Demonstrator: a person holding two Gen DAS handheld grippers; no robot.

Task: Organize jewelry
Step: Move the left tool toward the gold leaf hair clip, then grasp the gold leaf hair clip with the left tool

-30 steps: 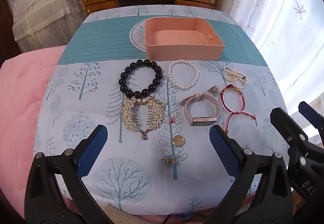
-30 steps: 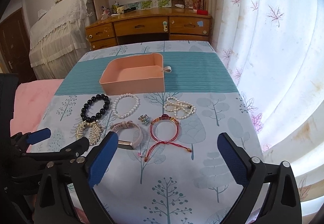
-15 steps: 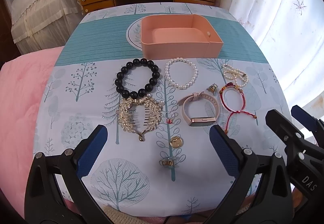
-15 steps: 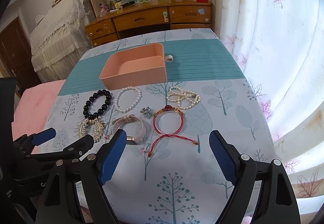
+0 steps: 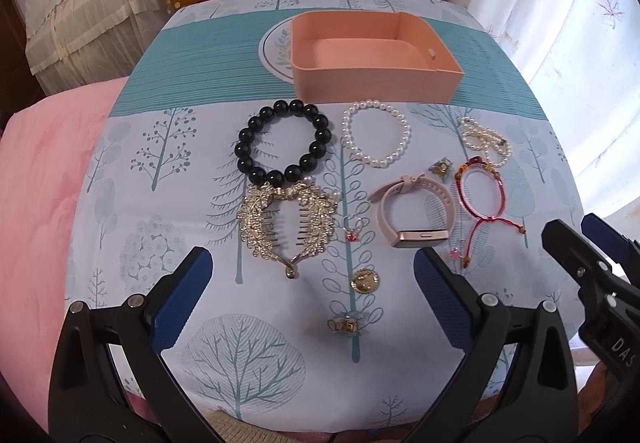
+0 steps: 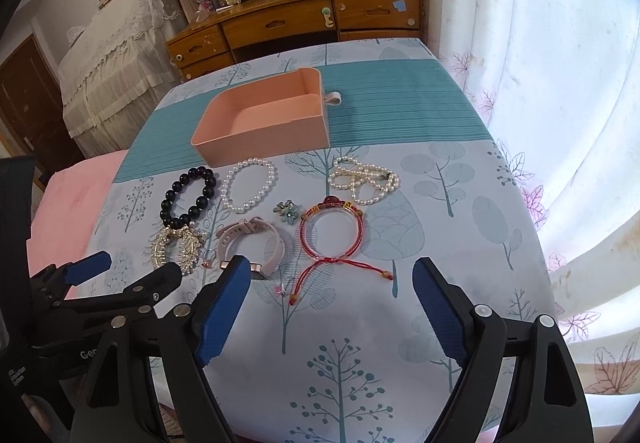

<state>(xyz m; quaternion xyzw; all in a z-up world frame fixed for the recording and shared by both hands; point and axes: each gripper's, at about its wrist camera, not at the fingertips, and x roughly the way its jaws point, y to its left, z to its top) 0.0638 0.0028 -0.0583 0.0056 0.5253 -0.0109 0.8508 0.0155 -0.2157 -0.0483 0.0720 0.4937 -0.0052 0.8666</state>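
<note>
Right gripper (image 6: 332, 283) jaws narrowing, empty, red cord bracelet (image 6: 331, 233) just beyond

In front of the one pink box (image 5: 372, 77) lie four bracelets — one black-beaded (image 5: 285, 141), two pearl (image 5: 376, 133) (image 5: 485, 140), one red cord (image 5: 482, 195) — plus one pink watch band (image 5: 412, 213), one gold hair comb (image 5: 288, 221) and five small trinkets.

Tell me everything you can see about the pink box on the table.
The pink box is an open, lidless rectangular tray, matte like card or plastic, with rounded far corners and a small pale pull tab on one end wall. It is empty. It stands upright on the tablecloth's teal band, behind the jewelry, and neither gripper touches it.
</note>
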